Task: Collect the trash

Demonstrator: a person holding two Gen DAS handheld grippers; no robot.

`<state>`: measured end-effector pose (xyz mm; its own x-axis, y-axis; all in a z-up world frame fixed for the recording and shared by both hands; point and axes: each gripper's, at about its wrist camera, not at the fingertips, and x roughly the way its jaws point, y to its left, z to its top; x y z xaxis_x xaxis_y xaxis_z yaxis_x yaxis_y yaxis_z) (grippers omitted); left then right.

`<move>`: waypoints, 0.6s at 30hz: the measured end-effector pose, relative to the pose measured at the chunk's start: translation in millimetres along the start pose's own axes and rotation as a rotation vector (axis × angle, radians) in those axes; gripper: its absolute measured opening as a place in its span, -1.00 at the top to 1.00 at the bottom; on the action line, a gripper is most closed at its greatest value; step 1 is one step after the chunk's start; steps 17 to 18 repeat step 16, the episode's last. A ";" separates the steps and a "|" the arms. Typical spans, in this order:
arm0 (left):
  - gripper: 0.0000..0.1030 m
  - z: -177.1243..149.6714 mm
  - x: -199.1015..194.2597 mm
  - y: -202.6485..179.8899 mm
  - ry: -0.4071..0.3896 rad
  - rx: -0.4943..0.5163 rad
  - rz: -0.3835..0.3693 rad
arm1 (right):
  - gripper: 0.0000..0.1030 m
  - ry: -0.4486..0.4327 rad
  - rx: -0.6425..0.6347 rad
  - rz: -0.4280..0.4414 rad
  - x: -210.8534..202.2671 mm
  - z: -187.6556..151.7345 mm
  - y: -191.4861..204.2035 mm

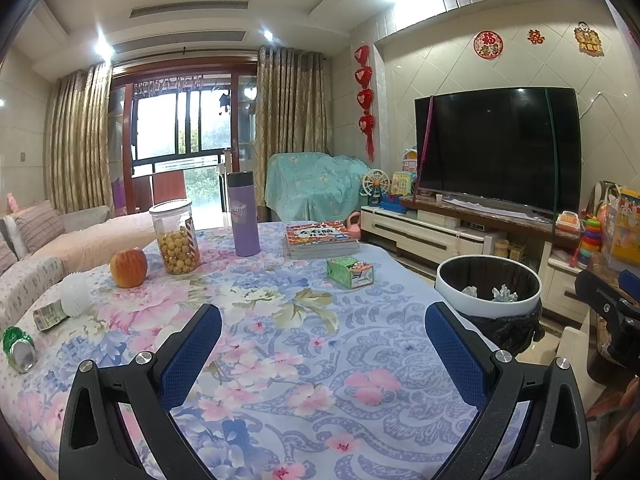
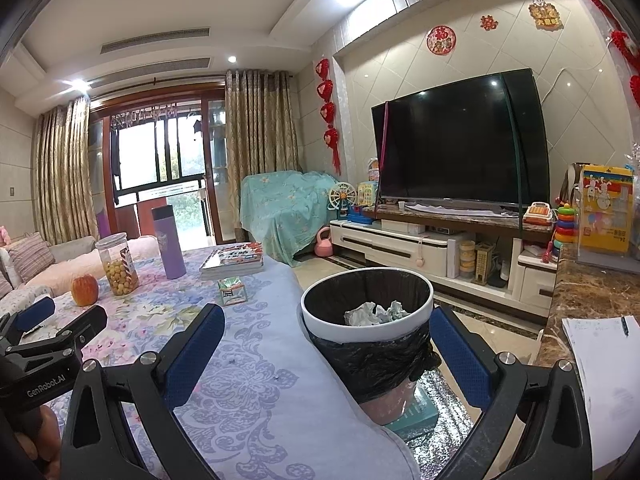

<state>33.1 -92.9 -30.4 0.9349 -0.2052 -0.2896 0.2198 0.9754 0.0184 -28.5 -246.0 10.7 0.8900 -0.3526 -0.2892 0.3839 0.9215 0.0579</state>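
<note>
On the table (image 1: 304,360), under a floral cloth, the trash lies left of and beyond the left gripper (image 1: 323,322), whose blue-padded jaws stand wide apart with nothing between them, over bare cloth near the near edge. At the table's left edge a crushed green can (image 1: 18,348) lies on its side, its silver end facing the camera and its long axis running away toward the far left. Just beyond it, a flattened wrapper (image 1: 49,316) lies flat with its length running across the left edge, touching a white ribbed cup (image 1: 76,294). Further along the left edge stand an apple (image 1: 129,267) and a clear jar (image 1: 176,237) of yellow balls. Past the gripper's midline, toward the far right corner, a small green carton (image 1: 350,272) lies on its side, long axis left to right, printed face toward the camera.

Off the table's right edge stands a white-rimmed bin (image 2: 366,322) with a black liner, holding crumpled paper (image 2: 376,312). It sits between the spread, empty jaws of the right gripper (image 2: 327,330).
</note>
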 end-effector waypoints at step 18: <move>-0.99 -0.9 9.6 10.4 0.038 -0.021 -0.003 | -1.00 0.054 0.019 0.036 14.9 -2.3 -0.2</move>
